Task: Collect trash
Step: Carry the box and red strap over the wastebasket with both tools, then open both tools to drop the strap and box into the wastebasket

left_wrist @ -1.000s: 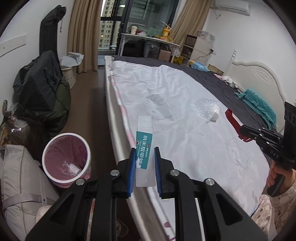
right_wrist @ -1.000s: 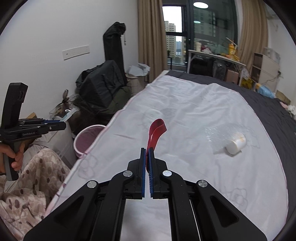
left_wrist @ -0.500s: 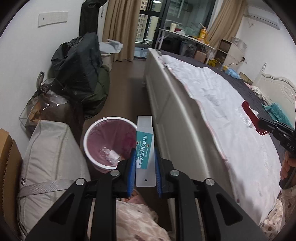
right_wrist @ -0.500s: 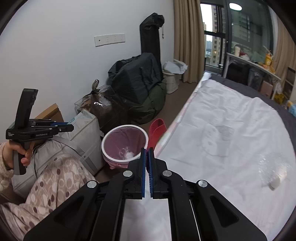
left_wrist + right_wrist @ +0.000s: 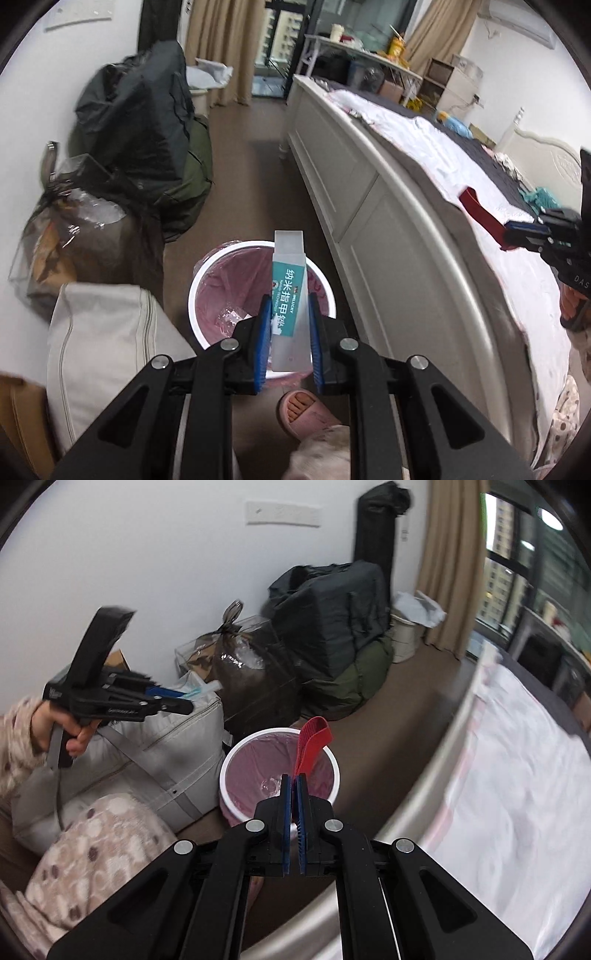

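Note:
My left gripper (image 5: pixel 287 306) is shut on a clear flat packet with a teal label (image 5: pixel 289 295), held upright over the near rim of a white waste bin with a pink liner (image 5: pixel 236 275). My right gripper (image 5: pixel 294 781) is shut on a red plastic strip (image 5: pixel 309 746) that sticks up over the same waste bin (image 5: pixel 236 753). Each gripper shows in the other's view: the right gripper (image 5: pixel 508 238) with the red strip (image 5: pixel 480 214) above the bed edge, the left gripper (image 5: pixel 184 706) over a grey bag. A few scraps lie inside the bin.
A grey zip bag (image 5: pixel 107 354), a dark plastic sack (image 5: pixel 251 686) and piled black and green bags (image 5: pixel 332 627) crowd the wall side. The white bed frame (image 5: pixel 388 229) runs along the right. A foot in a pink slipper (image 5: pixel 303 410) stands by the bin.
Both grippers have swung from over the bed to the floor side and sunk toward the bin, each still holding its item. The bin now sits right under both.

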The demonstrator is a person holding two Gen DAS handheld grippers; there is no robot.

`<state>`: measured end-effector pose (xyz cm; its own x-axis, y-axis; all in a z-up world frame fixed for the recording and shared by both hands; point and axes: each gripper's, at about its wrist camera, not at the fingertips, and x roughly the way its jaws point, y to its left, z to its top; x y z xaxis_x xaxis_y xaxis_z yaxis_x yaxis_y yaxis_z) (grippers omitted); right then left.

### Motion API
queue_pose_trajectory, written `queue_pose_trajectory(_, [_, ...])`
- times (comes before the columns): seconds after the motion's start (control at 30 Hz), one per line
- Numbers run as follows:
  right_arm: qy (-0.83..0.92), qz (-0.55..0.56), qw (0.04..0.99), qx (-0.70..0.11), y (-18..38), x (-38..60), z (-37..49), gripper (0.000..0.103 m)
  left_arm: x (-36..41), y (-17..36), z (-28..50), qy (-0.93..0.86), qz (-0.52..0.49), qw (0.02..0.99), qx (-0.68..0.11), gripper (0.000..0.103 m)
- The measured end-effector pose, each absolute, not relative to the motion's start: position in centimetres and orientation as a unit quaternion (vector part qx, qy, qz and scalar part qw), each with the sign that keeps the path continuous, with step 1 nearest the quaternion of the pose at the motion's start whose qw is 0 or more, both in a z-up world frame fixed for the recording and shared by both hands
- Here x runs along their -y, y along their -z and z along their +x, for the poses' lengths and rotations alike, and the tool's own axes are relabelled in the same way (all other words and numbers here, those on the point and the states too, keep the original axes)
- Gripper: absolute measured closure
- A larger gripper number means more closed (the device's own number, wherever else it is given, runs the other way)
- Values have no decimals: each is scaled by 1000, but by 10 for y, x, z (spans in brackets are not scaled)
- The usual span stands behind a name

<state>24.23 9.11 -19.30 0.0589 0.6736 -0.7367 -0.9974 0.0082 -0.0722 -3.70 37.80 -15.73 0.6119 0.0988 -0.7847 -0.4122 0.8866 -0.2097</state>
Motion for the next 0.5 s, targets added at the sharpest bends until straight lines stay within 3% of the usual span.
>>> queue_pose_trajectory(0.43, [-650,-463,556,-234,293,-229,246,100,-424,231,7,-91,-165,860,-475,84])
queue_pose_trajectory(0.5, [-650,-487,543,-215,306,-235,246,87,-426,242,8,-79,-164,855,-485,73])
